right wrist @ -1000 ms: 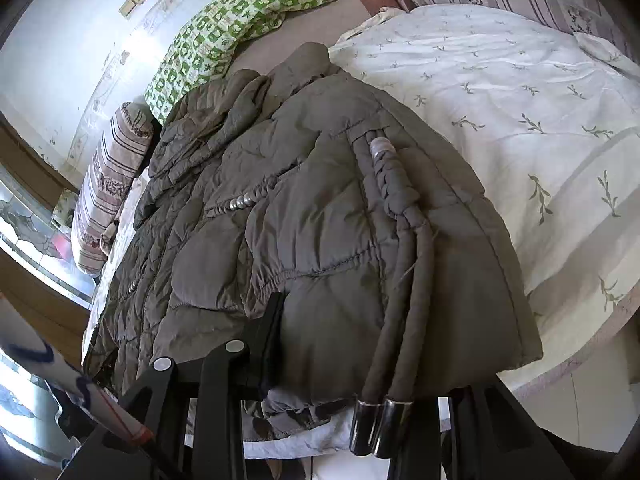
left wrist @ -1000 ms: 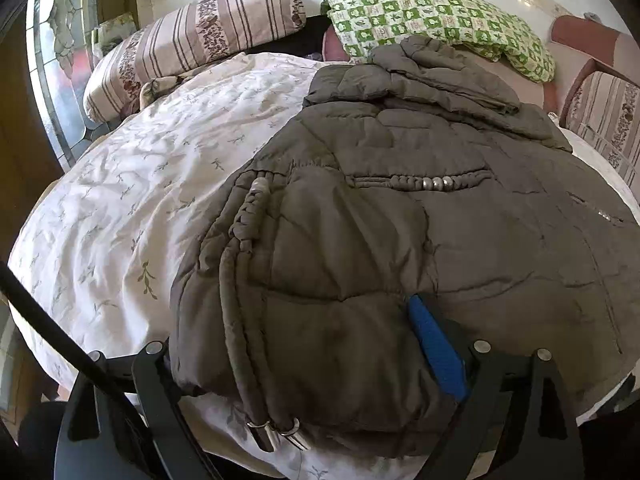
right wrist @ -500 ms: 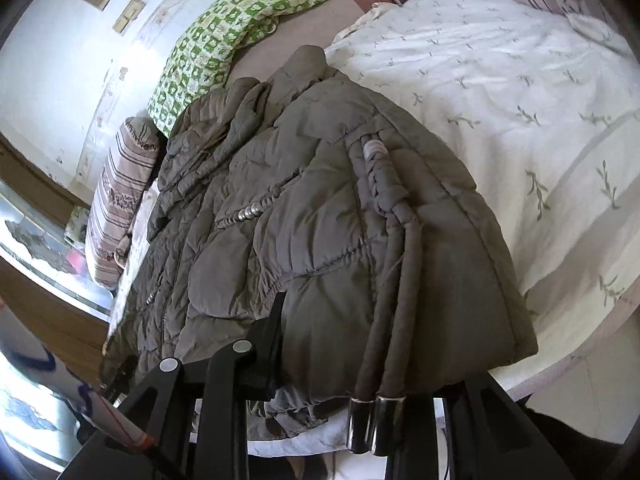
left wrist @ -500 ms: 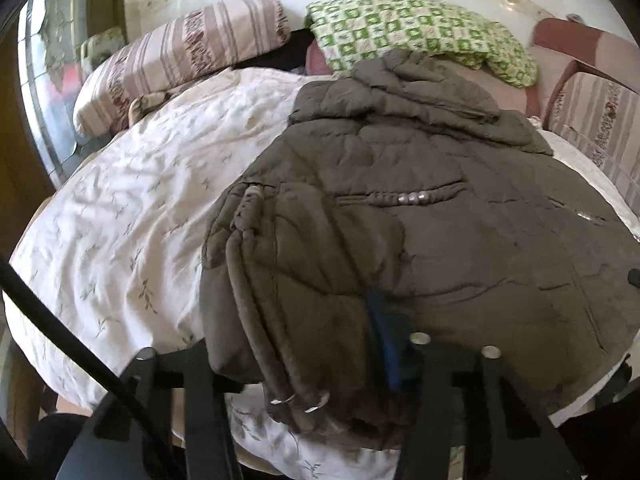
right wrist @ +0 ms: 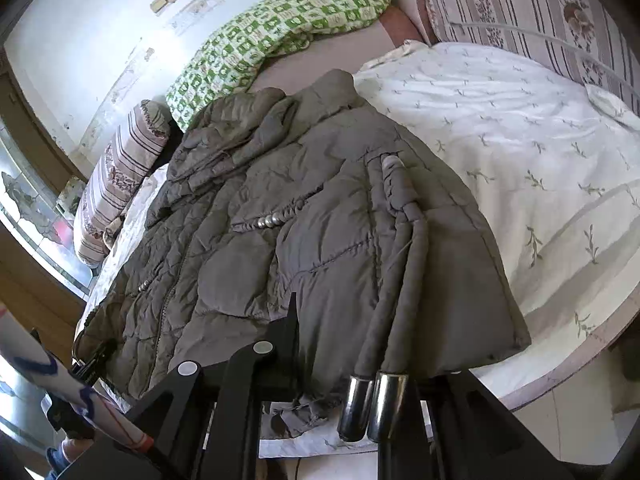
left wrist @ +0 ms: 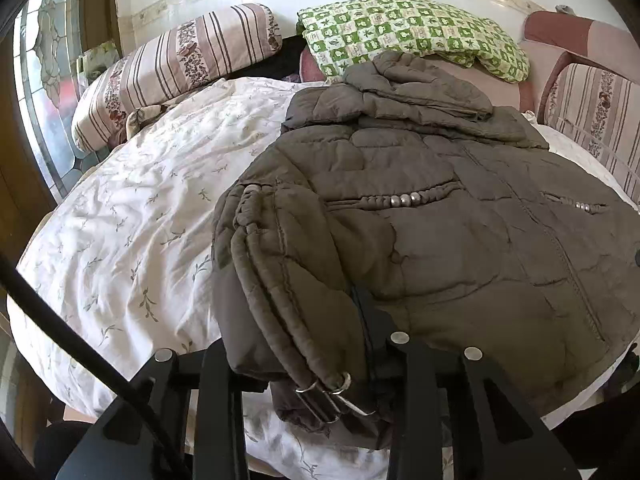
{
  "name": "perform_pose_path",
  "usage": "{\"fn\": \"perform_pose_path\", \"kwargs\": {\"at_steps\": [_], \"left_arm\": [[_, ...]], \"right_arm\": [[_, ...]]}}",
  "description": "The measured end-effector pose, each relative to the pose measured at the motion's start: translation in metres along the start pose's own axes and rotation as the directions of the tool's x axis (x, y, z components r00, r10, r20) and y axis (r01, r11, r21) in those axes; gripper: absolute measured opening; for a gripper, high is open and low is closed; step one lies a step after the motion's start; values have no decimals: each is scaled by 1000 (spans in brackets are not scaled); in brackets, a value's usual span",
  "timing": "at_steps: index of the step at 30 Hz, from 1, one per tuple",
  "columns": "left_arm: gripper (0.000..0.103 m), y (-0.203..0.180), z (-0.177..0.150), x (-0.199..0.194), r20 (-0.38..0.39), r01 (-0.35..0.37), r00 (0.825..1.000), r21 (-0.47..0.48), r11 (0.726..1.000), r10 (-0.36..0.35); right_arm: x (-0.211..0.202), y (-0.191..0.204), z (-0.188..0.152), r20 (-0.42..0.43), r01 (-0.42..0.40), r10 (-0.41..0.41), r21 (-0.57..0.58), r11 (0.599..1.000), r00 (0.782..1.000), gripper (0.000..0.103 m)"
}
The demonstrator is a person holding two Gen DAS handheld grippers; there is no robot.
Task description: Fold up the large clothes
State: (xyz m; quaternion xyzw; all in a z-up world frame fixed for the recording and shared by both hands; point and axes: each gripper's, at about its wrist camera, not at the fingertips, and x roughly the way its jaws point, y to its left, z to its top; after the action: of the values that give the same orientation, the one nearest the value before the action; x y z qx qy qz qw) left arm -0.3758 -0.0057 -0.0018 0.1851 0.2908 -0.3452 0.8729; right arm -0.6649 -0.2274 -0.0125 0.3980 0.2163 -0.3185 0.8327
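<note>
The jacket [left wrist: 440, 240] covers the fingertips of the left hand-held gripper [left wrist: 304, 344], so the pads' contact with the hem cannot be made out. The jacket's right side runs off the left wrist picture's edge. Under the jacket's hem, the right hand-held gripper [right wrist: 360, 360] has its right finger hidden. Beside the jacket, the green checked pillow [right wrist: 280, 32] hides part of the bed [right wrist: 520, 140].

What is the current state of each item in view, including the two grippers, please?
Jacket: spread flat on the bed, hem bunched at the near edge.
Left gripper: jaws closing on the jacket hem.
Right gripper: jaws closing on the jacket hem.
Belt: lying along the jacket, metal tips hanging over the edge.
Quilt: spread, wrinkled.
</note>
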Motion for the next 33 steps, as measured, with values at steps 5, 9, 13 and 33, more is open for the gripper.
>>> {"fn": "perform_pose_path", "kwargs": {"at_steps": [5, 9, 13, 33], "left_arm": [[27, 0, 2, -8, 27, 5, 1000, 3, 1000, -5], [26, 0, 5, -18, 56, 3, 998, 11, 1000, -4], [26, 1, 6, -28, 73, 8, 997, 14, 1000, -9], [26, 24, 75, -67, 118, 127, 985, -26, 992, -123]], "right_arm": [[-11, 7, 3, 42, -17, 18, -28, 999, 999, 15], [-18, 12, 5, 60, -28, 31, -50, 998, 998, 14], [-25, 11, 4, 65, -38, 41, -56, 998, 997, 14], [-63, 16, 61, 131, -161, 169, -66, 985, 977, 14]]}}
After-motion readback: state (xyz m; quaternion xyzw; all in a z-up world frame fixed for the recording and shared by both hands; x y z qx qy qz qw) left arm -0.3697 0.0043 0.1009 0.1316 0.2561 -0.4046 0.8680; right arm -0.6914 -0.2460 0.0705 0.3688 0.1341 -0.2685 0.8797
